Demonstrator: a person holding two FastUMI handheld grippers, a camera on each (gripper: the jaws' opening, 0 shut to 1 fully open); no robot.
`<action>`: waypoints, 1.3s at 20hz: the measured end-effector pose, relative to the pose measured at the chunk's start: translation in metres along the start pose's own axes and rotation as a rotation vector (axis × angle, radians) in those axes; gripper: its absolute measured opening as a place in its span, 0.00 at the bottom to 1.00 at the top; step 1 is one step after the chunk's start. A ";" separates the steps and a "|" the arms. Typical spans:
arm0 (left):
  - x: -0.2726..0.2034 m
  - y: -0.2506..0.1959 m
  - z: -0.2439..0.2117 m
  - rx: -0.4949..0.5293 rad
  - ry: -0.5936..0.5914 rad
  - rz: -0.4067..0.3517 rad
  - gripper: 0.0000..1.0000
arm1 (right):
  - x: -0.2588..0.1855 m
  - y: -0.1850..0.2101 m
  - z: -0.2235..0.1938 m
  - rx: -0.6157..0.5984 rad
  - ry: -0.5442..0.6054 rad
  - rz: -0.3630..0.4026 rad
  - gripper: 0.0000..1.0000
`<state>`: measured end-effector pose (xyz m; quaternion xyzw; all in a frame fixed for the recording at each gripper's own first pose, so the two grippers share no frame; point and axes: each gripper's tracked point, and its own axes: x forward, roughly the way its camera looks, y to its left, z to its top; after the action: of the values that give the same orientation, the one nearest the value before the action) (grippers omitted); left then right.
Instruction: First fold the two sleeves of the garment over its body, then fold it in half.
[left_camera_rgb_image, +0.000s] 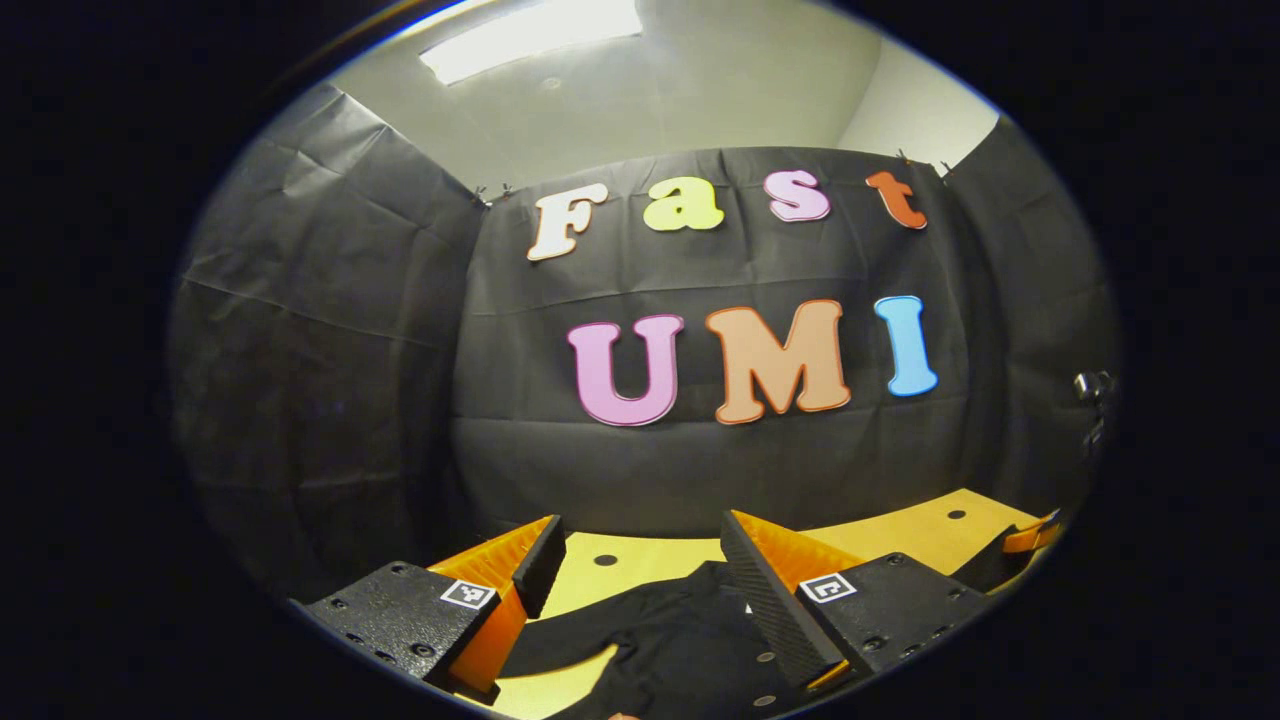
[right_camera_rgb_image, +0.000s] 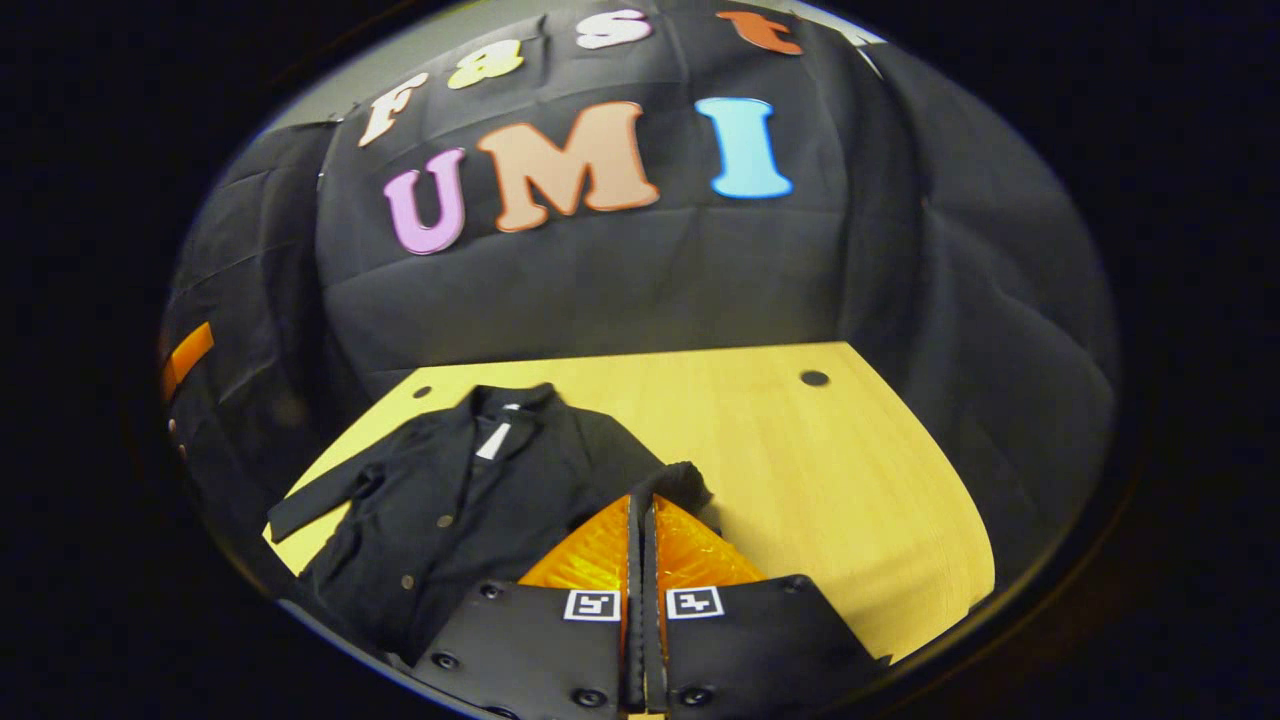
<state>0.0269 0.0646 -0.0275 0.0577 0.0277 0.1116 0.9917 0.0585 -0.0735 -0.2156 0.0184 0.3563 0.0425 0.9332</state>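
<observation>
Your right tool (right_camera_rgb_image: 641, 500) is clenched: in the right gripper view its two fingers stand pressed together at 6 o'clock, and the cuff end of the garment's sleeve (right_camera_rgb_image: 680, 482) is bunched right at their tips, pinched between them. The black garment (right_camera_rgb_image: 470, 500) lies flat on the yellow desk (right_camera_rgb_image: 850, 480), spread toward 8 o'clock from those tips, with its collar (right_camera_rgb_image: 512, 400) pointing to the far edge at about 11 o'clock and a white tag showing inside the neck. Its other sleeve (right_camera_rgb_image: 320, 503) stretches out straight toward 9 o'clock, reaching close to the desk's near-left edge. A row of small buttons runs down the front. Two dark round holes sit in the desk near the far edge, one beside the collar and one out at 1 o'clock from your tips.

Your left tool (left_camera_rgb_image: 640, 560) is released: in the left gripper view its fingers stand wide apart at 7 and 5 o'clock, with nothing between them. It hangs above the desk (left_camera_rgb_image: 940, 535), and the garment (left_camera_rgb_image: 680, 640) lies below the gap at 6 o'clock, dark cloth with a sleeve (left_camera_rgb_image: 560, 650) trailing off toward 7 o'clock. At about 4 o'clock, near the desk's edge, part of another tool shows, too little to tell more.
</observation>
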 end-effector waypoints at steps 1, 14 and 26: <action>-0.001 0.015 -0.003 -0.006 0.008 0.021 0.94 | 0.002 0.019 0.007 -0.022 -0.007 0.023 0.03; -0.036 0.165 -0.042 -0.004 0.077 0.208 0.99 | 0.066 0.227 0.036 -0.186 0.002 0.234 0.02; -0.050 0.258 -0.126 0.008 0.240 0.288 0.94 | 0.178 0.336 -0.007 -0.283 0.140 0.238 0.03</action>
<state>-0.0872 0.3172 -0.1190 0.0514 0.1378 0.2586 0.9547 0.1639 0.2774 -0.3176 -0.0739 0.4062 0.2035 0.8878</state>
